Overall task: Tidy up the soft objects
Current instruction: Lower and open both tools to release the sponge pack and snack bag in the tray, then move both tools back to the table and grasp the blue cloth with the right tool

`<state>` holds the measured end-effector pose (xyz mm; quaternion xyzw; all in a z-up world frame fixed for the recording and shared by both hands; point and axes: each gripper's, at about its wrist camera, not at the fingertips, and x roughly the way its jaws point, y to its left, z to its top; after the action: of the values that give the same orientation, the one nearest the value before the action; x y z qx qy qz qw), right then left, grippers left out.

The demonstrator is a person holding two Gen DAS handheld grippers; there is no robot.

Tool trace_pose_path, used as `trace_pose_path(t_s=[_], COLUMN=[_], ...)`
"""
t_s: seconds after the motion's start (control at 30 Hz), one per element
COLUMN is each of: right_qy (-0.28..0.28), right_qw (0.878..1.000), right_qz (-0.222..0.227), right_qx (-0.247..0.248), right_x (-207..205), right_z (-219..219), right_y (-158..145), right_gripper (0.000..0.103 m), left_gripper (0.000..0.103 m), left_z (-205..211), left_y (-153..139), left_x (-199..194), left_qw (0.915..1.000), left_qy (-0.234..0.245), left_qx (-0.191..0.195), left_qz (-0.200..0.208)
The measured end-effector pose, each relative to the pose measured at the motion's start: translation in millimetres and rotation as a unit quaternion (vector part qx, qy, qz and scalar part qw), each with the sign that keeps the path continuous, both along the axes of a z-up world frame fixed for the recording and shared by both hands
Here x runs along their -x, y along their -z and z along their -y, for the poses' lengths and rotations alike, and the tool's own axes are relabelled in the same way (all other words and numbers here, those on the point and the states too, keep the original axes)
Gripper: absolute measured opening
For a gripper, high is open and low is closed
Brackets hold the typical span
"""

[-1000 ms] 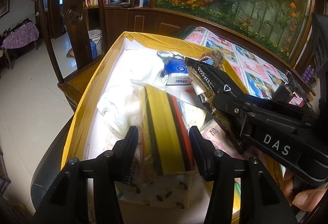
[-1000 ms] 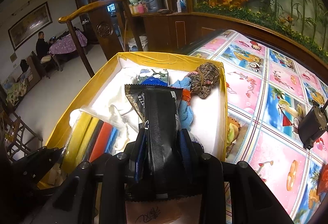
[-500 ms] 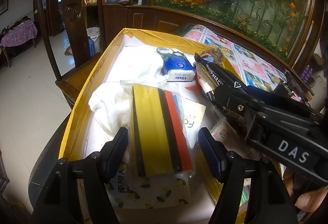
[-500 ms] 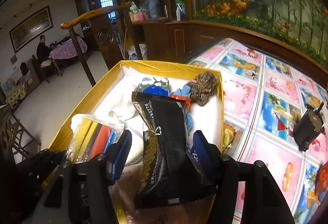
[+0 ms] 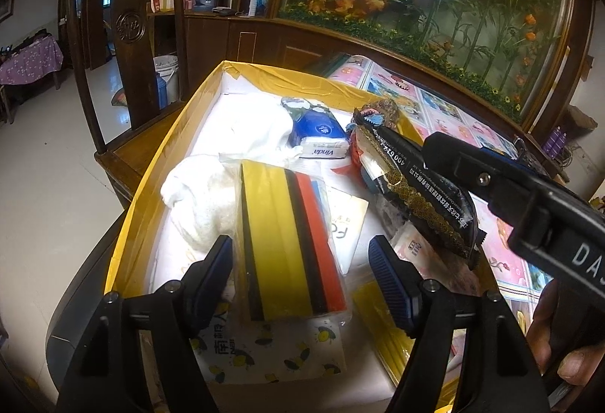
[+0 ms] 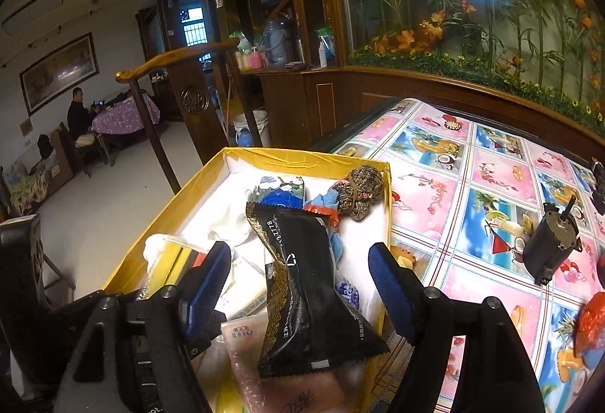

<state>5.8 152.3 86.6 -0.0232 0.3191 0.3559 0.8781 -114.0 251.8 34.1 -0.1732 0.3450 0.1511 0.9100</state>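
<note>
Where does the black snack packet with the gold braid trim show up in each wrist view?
Left wrist: black snack packet lies right of centre in the yellow box, running diagonally under the right tongs' arm.
Right wrist: the packet sits low at centre, lengthwise between the opening right tongs, untouched by the pads.
Shared landmark: the blue Vinda tissue pack at the box's far end.

Yellow box point(image 5: 159, 163) – near wall cut off by bottom edge in both wrist views. Lemon-print tissue pack point(image 5: 272, 352) part hidden under sponge pack point(image 5: 287, 243) & left gripper point(image 5: 298, 269). Pink packet point(image 6: 280, 375) mostly under black wrapper point(image 6: 310, 292); its print too small to read. Red object point(image 6: 591, 322) cut by right edge – can't ID. Seated person point(image 6: 77, 114) far off, too small for detail.
</note>
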Motion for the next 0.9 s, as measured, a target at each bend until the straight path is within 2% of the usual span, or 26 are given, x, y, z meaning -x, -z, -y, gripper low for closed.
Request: trace_pose_path(t_s=[0.3,0.53,0.57,0.63,0.77,0.9], right_qy=[0.017,0.03,0.033,0.037,0.046,0.059], right_qw=[0.999,0.998,0.998,0.997,0.997,0.996], right_qz=[-0.001,-0.024,-0.026,-0.028,-0.028,-0.029], right_qx=[-0.031,-0.051,-0.053,-0.056,-0.058,-0.062], right_x=[2.0,-2.0,-2.1,-1.2,2.8,7.2], right_z=[21.1,42.4,46.2,52.8,69.1,92.7], right_y=[-7.1,-6.2,-6.1,-5.8,-6.2,-5.3], right_gripper=[0.08,0.081,0.081,0.081,0.081,0.081], left_gripper=[0.075,0.079,0.08,0.091,0.093,0.093], left_z=[0.2,3.7,4.0,4.0,-1.9,-3.6], left_y=[-1.7,-6.6,-7.3,-9.0,-9.4,-8.4], left_x=[4.6,9.5,10.0,11.9,16.2,13.7], left_qw=[0.9999,0.9991,0.999,0.9986,0.9979,0.9982], left_qy=[0.002,0.002,0.001,-0.008,-0.02,-0.026], left_qx=[-0.001,-0.013,-0.016,-0.022,-0.011,-0.007], left_qz=[0.017,0.04,0.043,0.048,0.061,0.055])
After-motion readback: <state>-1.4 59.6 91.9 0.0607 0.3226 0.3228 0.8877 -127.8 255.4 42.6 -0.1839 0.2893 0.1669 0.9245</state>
